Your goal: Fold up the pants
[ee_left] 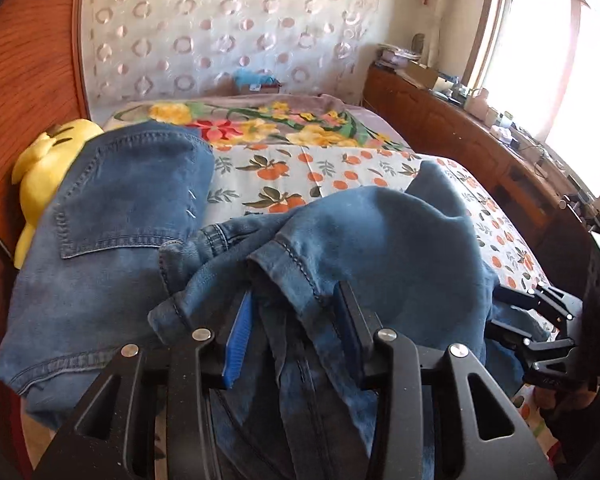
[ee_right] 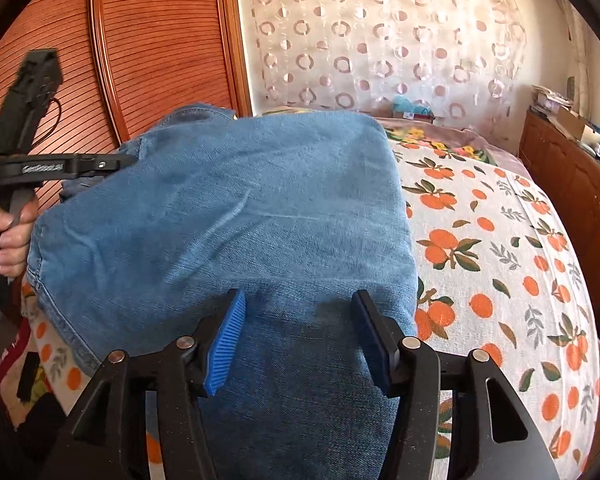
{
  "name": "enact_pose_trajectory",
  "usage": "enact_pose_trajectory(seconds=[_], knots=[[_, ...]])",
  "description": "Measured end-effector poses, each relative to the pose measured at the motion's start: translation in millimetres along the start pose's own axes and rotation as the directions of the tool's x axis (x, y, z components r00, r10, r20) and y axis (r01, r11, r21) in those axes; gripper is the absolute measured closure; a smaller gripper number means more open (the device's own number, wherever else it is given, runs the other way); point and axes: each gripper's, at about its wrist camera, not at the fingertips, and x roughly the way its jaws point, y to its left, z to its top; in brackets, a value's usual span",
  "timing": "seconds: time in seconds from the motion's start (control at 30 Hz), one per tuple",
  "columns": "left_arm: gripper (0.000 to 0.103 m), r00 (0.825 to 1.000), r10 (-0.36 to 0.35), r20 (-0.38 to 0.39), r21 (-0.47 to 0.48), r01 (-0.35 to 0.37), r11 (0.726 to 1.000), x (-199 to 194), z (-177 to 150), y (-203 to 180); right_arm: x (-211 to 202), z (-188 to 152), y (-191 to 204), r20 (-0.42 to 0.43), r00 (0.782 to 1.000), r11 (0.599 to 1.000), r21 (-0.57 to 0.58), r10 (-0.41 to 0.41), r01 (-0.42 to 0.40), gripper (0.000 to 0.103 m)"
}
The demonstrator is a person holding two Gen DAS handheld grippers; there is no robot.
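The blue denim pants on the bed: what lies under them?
The orange-print bedsheet lies under the blue denim pants. A yellow plush toy is partly covered behind them.

Both wrist cameras look down close over the jeans (ee_left: 112,216), sharing the bed (ee_right: 500,240).

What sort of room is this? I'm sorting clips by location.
Most likely a home bedroom: a bed under an orange-print sheet, a wooden cabinet cluttered beneath the window, and a yellow plush toy.
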Motion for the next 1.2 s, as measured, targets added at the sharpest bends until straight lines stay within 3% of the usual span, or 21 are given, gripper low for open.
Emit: enact_pose_trajectory(seconds=[0.2, 0.23, 0.3, 0.43, 0.53, 0.73, 1.03, 1.2], knots=[[0.083, 0.999, -0.007, 0.037, 0.039, 0.006, 0.999, -6.4, -0.6, -8.9, 1.3, -1.1, -0.4, 0.017, 1.000, 1.000, 0.011, 0.008, -0.008, 0.045], [0.095, 0.999, -0.015, 0.043, 0.046, 0.013, 0.999, -7.9, -0.1, -10.6, 2.0, -1.0, -1.4, 0.018, 1.000, 1.000, 0.016, 0.014, -0.014, 0.045], [0.100, 0.998, -0.019, 0.060, 0.057, 0.015, 0.998, -12.3, 1.3, -12.6, -0.8, -5.0, -6.9, 0.020, 1.000, 0.999, 0.026, 0.022, -0.022, 0.045], [0.100, 0.989, 0.022, 0.144, 0.041, -0.029, 0.999, -41.7, 6.1, -6.2, -3.3, -7.7, -14.6, 0.024, 0.999, 0.999, 0.031, 0.028, -0.028, 0.044], [0.100, 0.977, 0.095, 0.193, -0.023, -0.092, 0.995, -64.9, 13.5, 16.6, -4.0, -8.7, -16.9, 0.028, 0.999, 0.999, 0.037, 0.030, -0.031, 0.044], [0.096, 0.980, 0.138, 0.142, -0.053, -0.131, 0.990, -60.5, 13.9, 38.9, -5.2, -9.2, -17.5, 0.022, 0.999, 0.999, 0.036, 0.031, -0.032, 0.044], [0.064, 0.990, 0.072, 0.118, -0.022, -0.070, 0.997, -66.6, -32.5, 10.1, -9.0, -9.4, -14.7, 0.028, 0.999, 0.999, 0.036, 0.021, -0.022, 0.044], [0.063, 0.996, 0.049, 0.075, 0.031, -0.051, 0.998, -59.8, -62.4, -16.8, -28.1, -13.7, -16.2, 0.031, 1.000, 0.999, 0.039, -0.001, 0.000, 0.044]])
